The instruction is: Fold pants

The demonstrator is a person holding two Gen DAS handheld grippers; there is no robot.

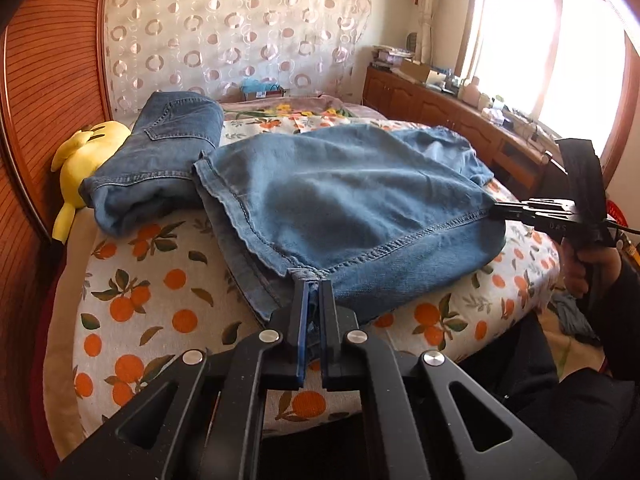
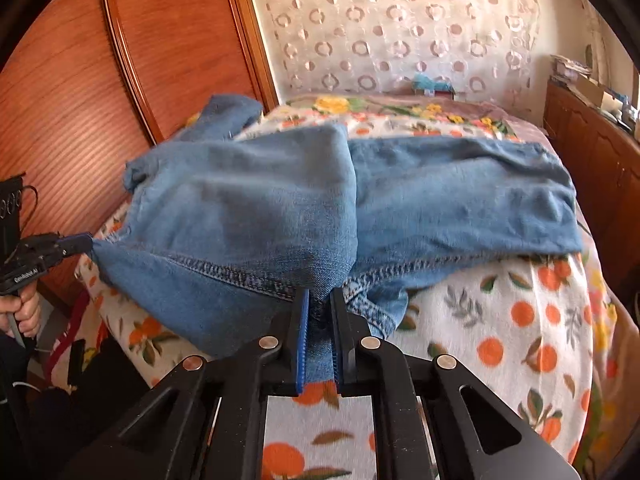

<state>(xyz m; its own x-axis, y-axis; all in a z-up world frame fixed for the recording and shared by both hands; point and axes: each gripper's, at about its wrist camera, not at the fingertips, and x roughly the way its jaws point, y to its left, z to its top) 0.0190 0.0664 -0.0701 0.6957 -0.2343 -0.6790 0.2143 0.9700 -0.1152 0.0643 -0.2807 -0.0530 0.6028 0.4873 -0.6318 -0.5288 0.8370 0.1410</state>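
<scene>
Both claws are clenched on denim: our left black two-finger gripper (image 1: 314, 286) pinches the stitched hem corner of the faded blue denim pants (image 1: 344, 196), and our right black two-finger gripper (image 2: 320, 300) bites a fold of the same cloth along a seam. Between the two grips the edge is pulled taut and raised slightly off the orange-print white bedspread (image 1: 160, 300). We see the pants lying across the bed with their long axis running from one gripper to the other, roughly parallel to the near edge of the mattress; in the right wrist view one layer is folded over another, and the far leg stretches out to the right. The fabric is soft, washed pale and rumpled (contrast stitching shows along the hems). A second, darker pair of folded jeans (image 1: 160, 160) rests beside a yellow plush toy (image 1: 80, 160) near the reddish wooden headboard (image 1: 48, 100).
</scene>
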